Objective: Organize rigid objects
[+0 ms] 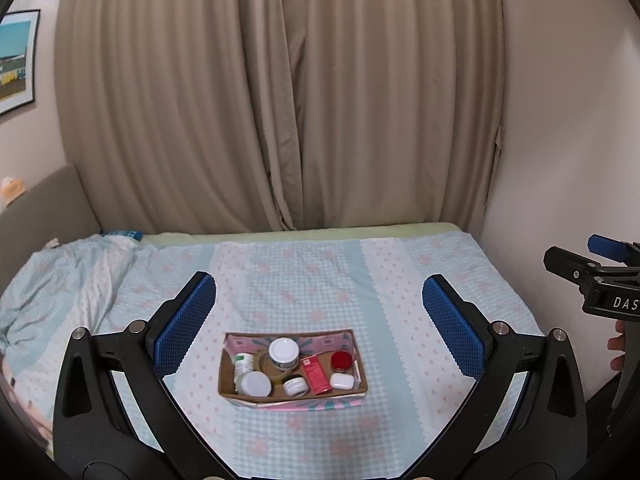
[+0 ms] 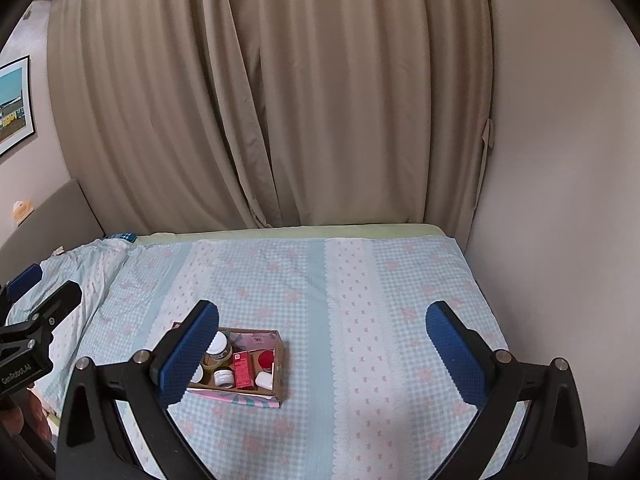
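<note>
Left wrist view: box [image 1: 293,394] of small rigid items on the bed [image 1: 304,276], long axis left-right.
Left gripper [image 1: 319,304] hangs above it, jaws wide and empty; red carton [image 1: 316,374] inside points away; right gripper [image 2: 322,328], further right, equally wide, empty.

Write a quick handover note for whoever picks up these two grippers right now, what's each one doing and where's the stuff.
Left hand-held gripper: open, empty, held above the bed.
Right hand-held gripper: open, empty, also clear of everything.
Cardboard box sits on the checked bedspread. Inside: white-lidded jar, red carton, red-lidded jar, small white case, other jars.
Done: all visible items are in the box.
Left: likely nothing but a check, or tidying inside it.
</note>
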